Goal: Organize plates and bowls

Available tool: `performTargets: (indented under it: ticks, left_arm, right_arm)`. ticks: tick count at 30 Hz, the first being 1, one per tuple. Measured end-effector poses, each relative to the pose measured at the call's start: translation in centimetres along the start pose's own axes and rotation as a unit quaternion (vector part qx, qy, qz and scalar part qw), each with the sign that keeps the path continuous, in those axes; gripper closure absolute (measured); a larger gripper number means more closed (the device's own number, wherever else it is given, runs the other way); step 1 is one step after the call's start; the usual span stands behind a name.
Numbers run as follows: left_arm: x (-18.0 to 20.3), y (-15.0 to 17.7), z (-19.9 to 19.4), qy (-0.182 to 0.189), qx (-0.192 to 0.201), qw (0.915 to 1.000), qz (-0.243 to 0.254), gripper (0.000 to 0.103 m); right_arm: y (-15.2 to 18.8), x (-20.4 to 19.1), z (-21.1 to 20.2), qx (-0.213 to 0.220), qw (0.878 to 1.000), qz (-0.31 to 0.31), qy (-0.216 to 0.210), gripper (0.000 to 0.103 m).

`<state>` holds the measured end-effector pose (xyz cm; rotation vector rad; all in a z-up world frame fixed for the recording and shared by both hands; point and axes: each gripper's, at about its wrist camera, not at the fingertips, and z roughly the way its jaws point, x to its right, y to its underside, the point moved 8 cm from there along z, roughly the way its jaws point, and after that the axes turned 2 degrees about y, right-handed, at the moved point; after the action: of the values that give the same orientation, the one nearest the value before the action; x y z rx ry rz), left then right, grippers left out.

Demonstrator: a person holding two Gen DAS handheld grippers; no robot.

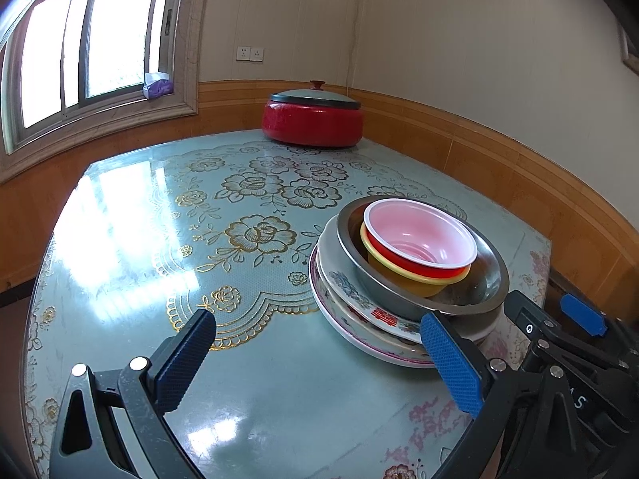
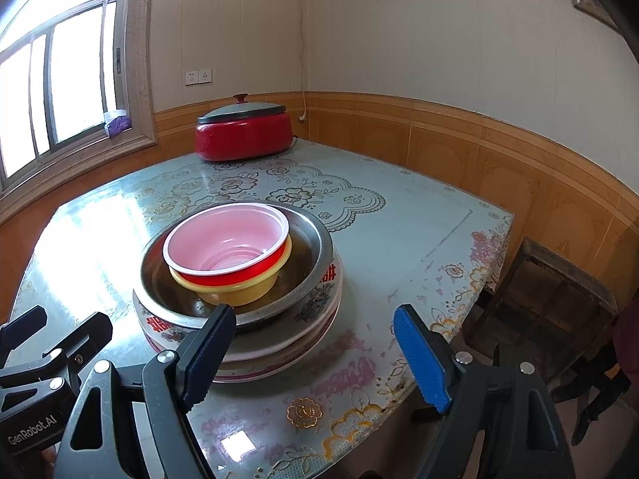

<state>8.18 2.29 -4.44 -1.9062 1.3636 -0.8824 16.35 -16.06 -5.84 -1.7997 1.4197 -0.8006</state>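
Your left hand-held gripper (image 1: 315,363) hangs released over the bench (image 1: 255,407), its blue-padded fingers (image 1: 451,363) spread wide with nothing between them. Your right hand-held gripper (image 2: 315,359) is likewise released, jaws wide and empty above the bench's near edge. In the left wrist view the stack of dishes sits at about 2 o'clock from the left gripper, its near rim just behind the right-side pad. In the right wrist view it lies at about 11 o'clock, partly behind the left-side pad. The stack is nested: two patterned plates (image 2: 319,299) at the bottom, a steel bowl (image 2: 315,239) on them, a yellow bowl (image 2: 235,293) inside that, and a red bowl (image 2: 227,239) with a pale pink inside on top, tilted slightly. Far off at 12 o'clock, near the bench's back corner, stands a red pot (image 1: 313,119) with a grey lid (image 1: 313,95) and red knob, well apart from the stack.
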Motion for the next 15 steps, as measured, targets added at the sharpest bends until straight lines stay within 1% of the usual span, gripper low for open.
performTargets:
  ticks: [4, 6, 7, 8, 9, 15]
  left_arm:
    - [-0.01, 0.00, -0.12, -0.001, 0.002, 1.0000, -0.001, 0.000]
    - [-0.03, -0.10, -0.39, 0.004, 0.008, 1.0000, -0.004, 0.000]
    - [-0.03, -0.16, -0.52, 0.006, 0.011, 0.9999, -0.006, 0.001]
    - [-0.05, -0.22, -0.60, 0.009, 0.014, 0.9998, -0.008, 0.005]
    - [-0.14, -0.23, -0.61, 0.008, 0.015, 0.9998, -0.009, 0.006]
    - [-0.20, -0.25, -0.74, -0.001, 0.017, 0.9998, -0.010, 0.007]
  right_arm:
    - [0.04, -0.07, -0.11, 0.000, 1.000, -0.001, -0.001, 0.020]
    - [0.04, -0.08, -0.10, 0.000, 1.000, -0.001, -0.001, 0.020]
    - [0.05, -0.10, -0.10, 0.000, 1.000, -0.001, -0.002, 0.020]
    - [0.05, -0.13, -0.09, 0.000, 1.000, -0.002, -0.002, 0.020]
    - [0.05, -0.17, -0.07, 0.000, 1.000, -0.002, -0.003, 0.020]
    - [-0.01, -0.32, -0.05, 0.001, 1.000, -0.003, -0.004, 0.020]
